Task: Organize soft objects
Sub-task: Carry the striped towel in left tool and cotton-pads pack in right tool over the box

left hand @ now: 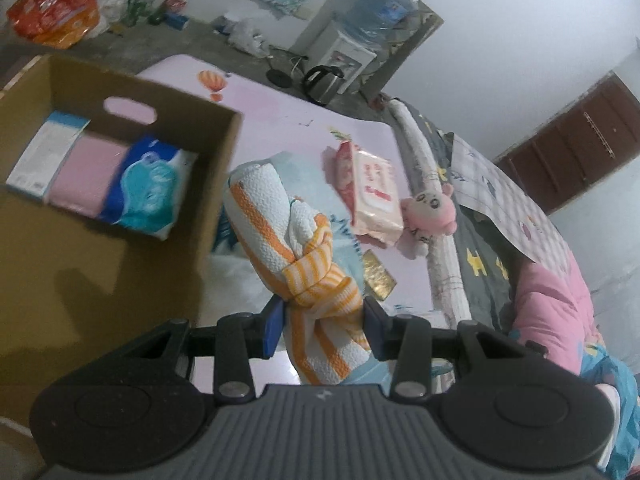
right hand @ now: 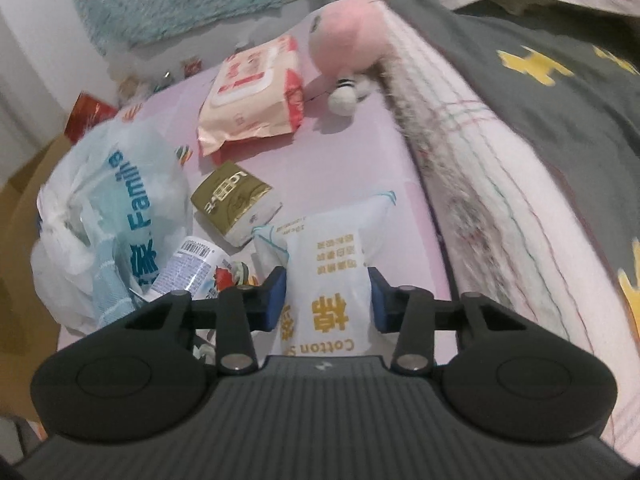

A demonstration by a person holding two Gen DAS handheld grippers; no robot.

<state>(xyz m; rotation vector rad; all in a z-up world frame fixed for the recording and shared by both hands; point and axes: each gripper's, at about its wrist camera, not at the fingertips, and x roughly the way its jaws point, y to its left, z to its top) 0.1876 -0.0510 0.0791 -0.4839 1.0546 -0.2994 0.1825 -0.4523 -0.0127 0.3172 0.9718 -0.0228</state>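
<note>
Three soft packs already lie in the cardboard box point(left hand: 120, 184); my left tool point(left hand: 324, 328) is clenched on the orange-striped towel point(left hand: 280, 232), lifted beside the box; my right tool point(right hand: 328, 300) grasps the cotton pack point(right hand: 328, 272); wipes point(right hand: 252, 92), the plush point(right hand: 340, 40) and others wait on the bench point(right hand: 340, 152).

A pink worktop point(right hand: 352, 152) carries a pink-and-red wipes pack point(right hand: 252, 92), a pink plush toy point(right hand: 344, 36) at its bed-side edge, a gold tissue packet point(right hand: 234, 200), a crumpled white plastic bag point(right hand: 112, 216) and a cardboard box point(left hand: 120, 264).
</note>
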